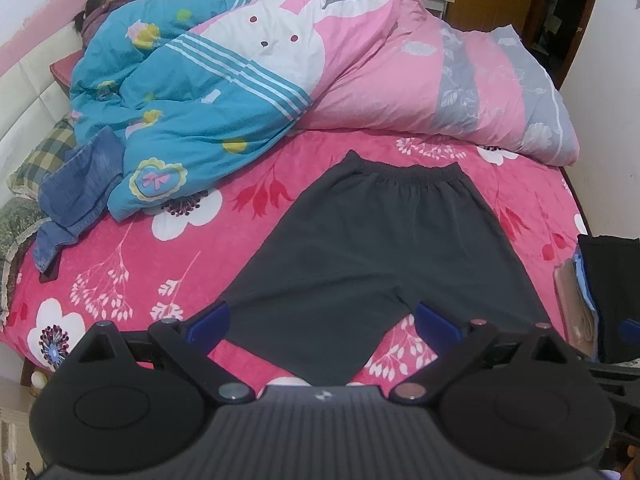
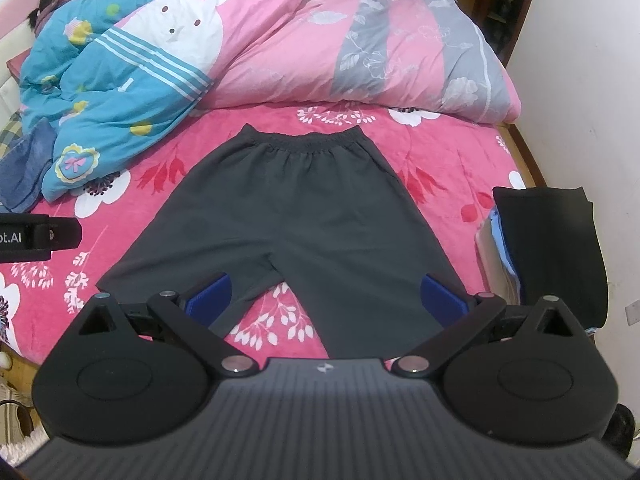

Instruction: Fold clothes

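Bare bedspread [image 2: 432,152] flanks shorts [image 2: 296,208], duvets [image 2: 360,48] behind, folded stack [image 2: 552,248] right.

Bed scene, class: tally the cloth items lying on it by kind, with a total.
Dark grey shorts: 1
Quilts, blue and pink: 2
Denim garment: 1
Folded pile at the right edge: 1
Total: 5

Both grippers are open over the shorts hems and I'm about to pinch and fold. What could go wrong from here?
1. The dark shorts lie flat on the flowered bedspread; the left hand-held gripper or right hand-held gripper might pinch the bedspread too.
2. Folding toward the waistband could push it into the pink quilt close behind.
3. The stack of folded clothes sits close on the right and may be knocked.
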### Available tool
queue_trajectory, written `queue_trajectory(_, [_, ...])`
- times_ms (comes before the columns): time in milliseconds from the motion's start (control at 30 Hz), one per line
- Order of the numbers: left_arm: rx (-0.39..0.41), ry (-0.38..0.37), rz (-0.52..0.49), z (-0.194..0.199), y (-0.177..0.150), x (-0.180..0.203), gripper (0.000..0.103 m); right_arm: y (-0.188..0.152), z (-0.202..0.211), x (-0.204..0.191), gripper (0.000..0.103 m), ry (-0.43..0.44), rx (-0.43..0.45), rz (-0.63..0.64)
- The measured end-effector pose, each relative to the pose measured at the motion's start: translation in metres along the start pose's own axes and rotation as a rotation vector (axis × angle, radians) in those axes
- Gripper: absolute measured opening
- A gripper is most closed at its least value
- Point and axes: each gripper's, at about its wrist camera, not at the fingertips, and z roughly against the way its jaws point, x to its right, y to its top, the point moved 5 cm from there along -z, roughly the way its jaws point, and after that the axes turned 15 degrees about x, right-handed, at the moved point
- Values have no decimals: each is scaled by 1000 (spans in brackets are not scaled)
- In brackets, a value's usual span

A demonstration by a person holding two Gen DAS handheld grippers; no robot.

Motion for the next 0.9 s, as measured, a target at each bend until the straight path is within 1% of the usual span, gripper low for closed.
queue_trajectory(900, [-23, -8, 2, -13, 3, -1, 99, 1, -7, -1, 101, -16, -10, 1])
